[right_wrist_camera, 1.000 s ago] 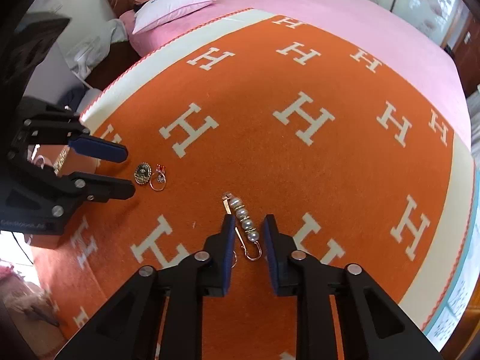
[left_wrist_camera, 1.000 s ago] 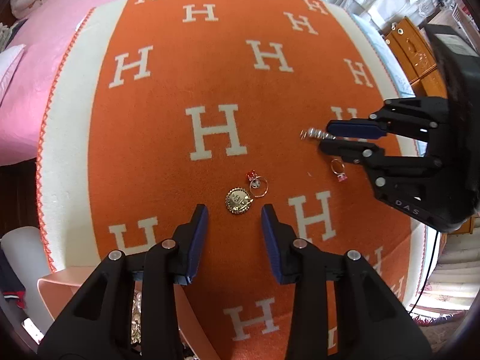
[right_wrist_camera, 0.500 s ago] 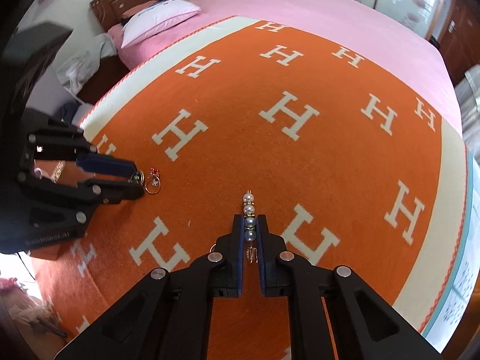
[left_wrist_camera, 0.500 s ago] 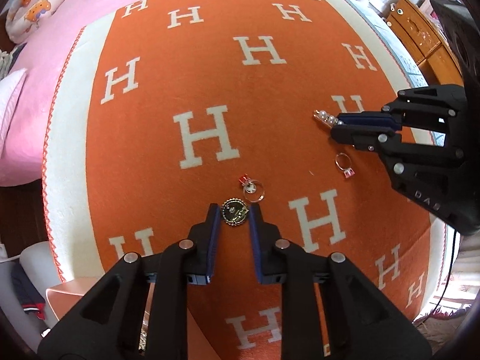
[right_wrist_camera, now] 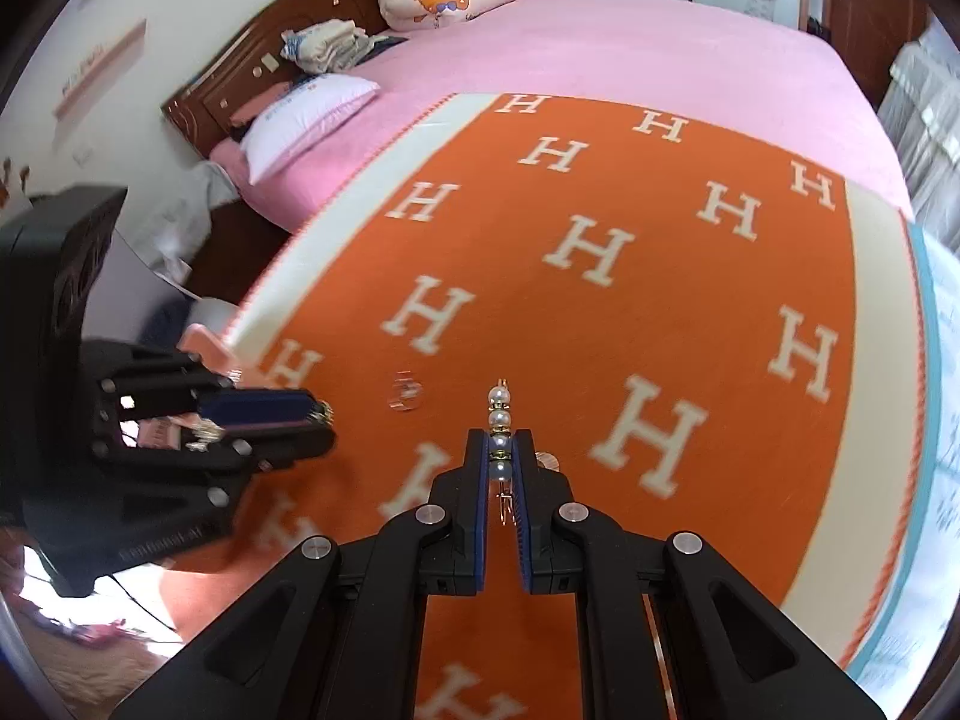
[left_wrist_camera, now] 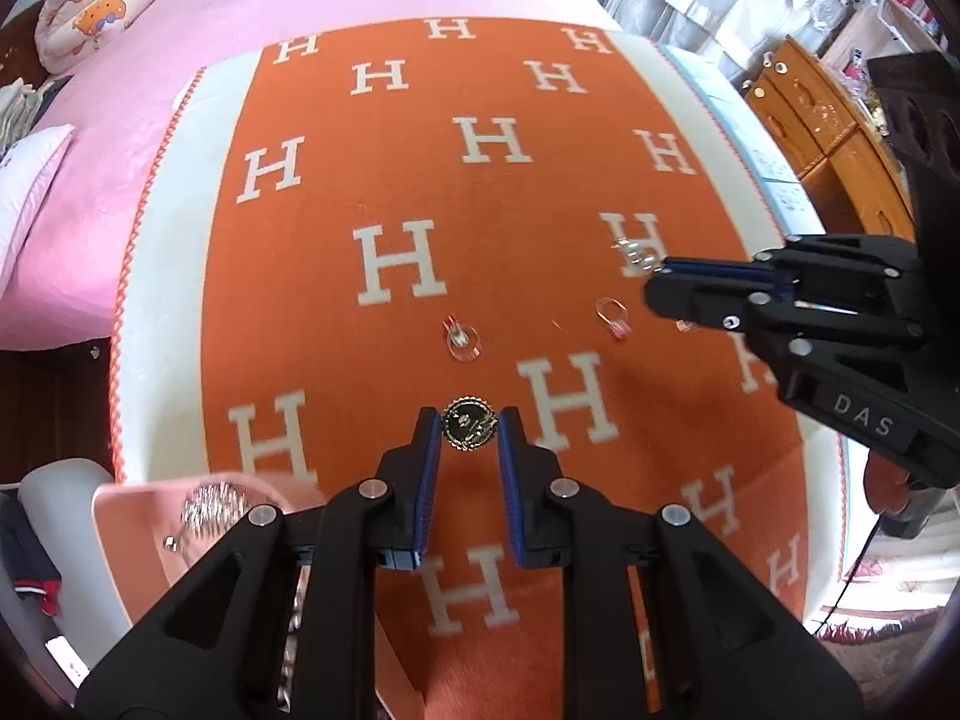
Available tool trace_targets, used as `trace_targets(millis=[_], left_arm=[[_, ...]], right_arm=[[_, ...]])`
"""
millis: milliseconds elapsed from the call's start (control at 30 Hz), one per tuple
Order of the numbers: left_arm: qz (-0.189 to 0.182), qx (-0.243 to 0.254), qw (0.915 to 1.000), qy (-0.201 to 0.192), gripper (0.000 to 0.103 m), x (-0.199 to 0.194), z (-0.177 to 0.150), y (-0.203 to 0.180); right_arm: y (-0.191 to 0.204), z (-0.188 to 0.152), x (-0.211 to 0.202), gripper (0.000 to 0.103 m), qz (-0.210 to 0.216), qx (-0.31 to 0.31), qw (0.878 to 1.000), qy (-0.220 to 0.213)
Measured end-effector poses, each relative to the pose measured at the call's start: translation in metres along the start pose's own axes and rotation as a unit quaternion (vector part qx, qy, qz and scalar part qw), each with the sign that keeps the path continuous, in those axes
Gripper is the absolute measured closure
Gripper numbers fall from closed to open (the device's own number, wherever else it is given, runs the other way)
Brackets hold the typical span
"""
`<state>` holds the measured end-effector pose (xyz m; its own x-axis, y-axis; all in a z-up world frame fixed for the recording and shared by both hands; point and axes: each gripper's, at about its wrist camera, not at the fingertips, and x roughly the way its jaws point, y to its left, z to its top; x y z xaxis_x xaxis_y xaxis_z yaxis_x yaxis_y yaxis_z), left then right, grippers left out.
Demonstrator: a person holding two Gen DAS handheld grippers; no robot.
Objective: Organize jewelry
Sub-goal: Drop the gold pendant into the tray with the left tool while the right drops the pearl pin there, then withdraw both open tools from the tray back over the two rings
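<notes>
My left hand-held gripper [left_wrist_camera: 470, 427] is clamped on the round gold medallion [left_wrist_camera: 468, 429], which sits squeezed between the two blue pads at their very tips. Ahead of those tips, a ring with a red stone [left_wrist_camera: 462, 338] lies on the orange blanket [left_wrist_camera: 336, 324] that covers the pink bed [left_wrist_camera: 108, 138]. Farther to the right of it, a second ring with a pinkish stone [left_wrist_camera: 612, 317] lies just in front of my other tool; motion blur smears both rings. Below and to the left of my left fingers, a pink tray [left_wrist_camera: 129, 546] holds a blurred silvery piece [left_wrist_camera: 211, 504].

My right hand-held gripper [right_wrist_camera: 500, 450] is closed on the pearl pin [right_wrist_camera: 500, 429]: the lower pearls are pinched between the pads, while the upper pearls and the gold tip stick out forward past the fingertips. The pin's gold clasp shows in the narrow gap behind the pearls. Off to the left of these fingers, the left tool appears side-on with the medallion's edge peeking from its tip [right_wrist_camera: 324, 412]. Between the two tools, a blurred ring [right_wrist_camera: 407, 393] rests on the blanket.
</notes>
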<state>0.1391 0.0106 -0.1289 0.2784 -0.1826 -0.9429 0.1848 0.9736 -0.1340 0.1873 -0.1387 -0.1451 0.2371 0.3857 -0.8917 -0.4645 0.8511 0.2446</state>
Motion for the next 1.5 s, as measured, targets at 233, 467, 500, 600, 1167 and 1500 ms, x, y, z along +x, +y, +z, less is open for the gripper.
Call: trace_targets(millis=[233,467,500,600,1167,1500], left_arm=[[0.007,-0.004,0.9998,-0.019,0.086,-0.039,-0.04,0.007],[0.028,-0.067,0.9968,-0.033,0.086,-0.071,-0.075,0.06],[0.03,-0.077,0.9959,-0.034,0.086,-0.073,-0.079,0.069],[0.041,-0.116,0.9917,-0.035,0.086,-0.082,-0.097,0.099],[0.05,-0.114,0.9902,-0.063,0.086,-0.083,-0.095,0.121],[0.054,-0.109,0.9914,-0.05,0.055,-0.082,-0.102,0.122]], right_arm=[[0.057,-0.022,-0.017,0.095,0.034,0.0,0.999,0.001],[0.124,-0.03,-0.018,0.095,0.069,-0.022,0.997,0.012],[0.136,-0.03,-0.019,0.095,0.076,-0.024,0.997,0.012],[0.162,-0.028,-0.019,0.096,0.086,-0.032,0.996,0.01],[0.208,-0.01,0.008,0.095,0.068,0.006,0.997,0.026],[0.207,-0.022,0.021,0.089,0.056,0.029,0.997,0.047]])
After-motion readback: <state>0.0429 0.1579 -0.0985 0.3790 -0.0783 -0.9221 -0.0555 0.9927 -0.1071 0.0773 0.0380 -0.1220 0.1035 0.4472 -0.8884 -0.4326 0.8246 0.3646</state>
